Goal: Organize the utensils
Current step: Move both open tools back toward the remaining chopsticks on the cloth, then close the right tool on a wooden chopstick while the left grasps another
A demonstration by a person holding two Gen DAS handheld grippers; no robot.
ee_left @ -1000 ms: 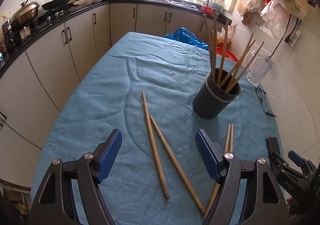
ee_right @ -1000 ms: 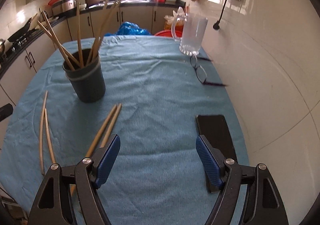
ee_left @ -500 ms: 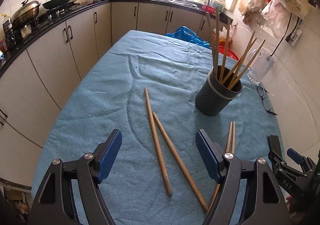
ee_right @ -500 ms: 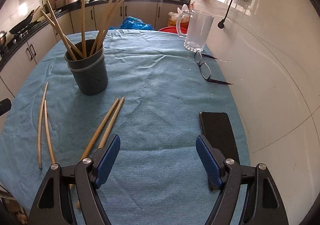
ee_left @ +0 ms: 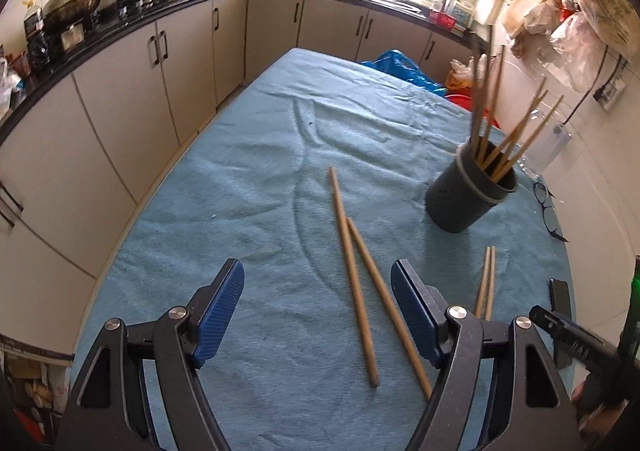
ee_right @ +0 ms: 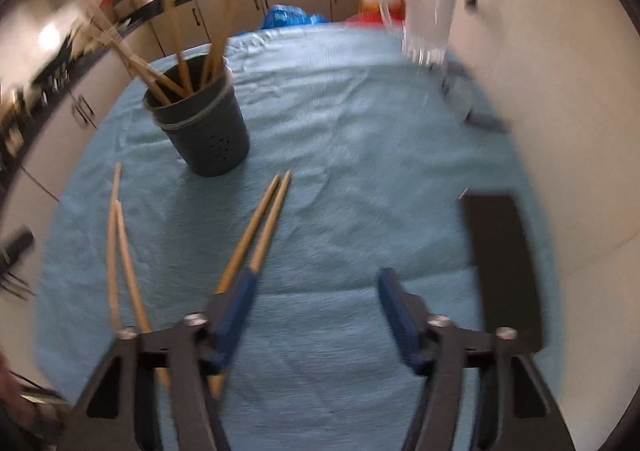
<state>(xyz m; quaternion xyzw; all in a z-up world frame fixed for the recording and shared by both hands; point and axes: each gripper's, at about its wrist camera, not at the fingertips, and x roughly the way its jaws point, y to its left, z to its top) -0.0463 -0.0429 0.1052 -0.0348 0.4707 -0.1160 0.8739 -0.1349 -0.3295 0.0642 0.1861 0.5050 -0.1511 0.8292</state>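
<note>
While two pairs of loose chopsticks lie flat on the blue cloth (ee_left: 248, 187), best to finish each pickup cleanly before heading for the holder. Near the right gripper (ee_right: 316, 315): a tight pair of chopsticks (ee_right: 266, 219), tips pointing to about one o'clock toward the dark holder (ee_right: 204, 131), butt ends passing under the gripper's left pad. Jaws apart and just been closing, with bare cloth between them and nothing gripped; need to shift toward nine o'clock so both sticks sit inside the gap, not under one pad. Should grip near the middle of the sticks' length, or the pair will likely droop or scissor. Below the left gripper (ee_left: 318, 315): a crossed pair (ee_left: 356, 271), running from twelve o'clock down to five o'clock, lying between widely parted jaws that touch nothing. Worth squaring the pads across both sticks where they meet. Holder already bristling with upright chopsticks (ee_left: 504, 131), so better to enter steeply through a gap. Keep clear of the black phone (ee_right: 504, 259) at three o'clock, and of the glasses (ee_left: 548, 207) and the clear jug (ee_left: 548, 147) beyond the holder.
</note>
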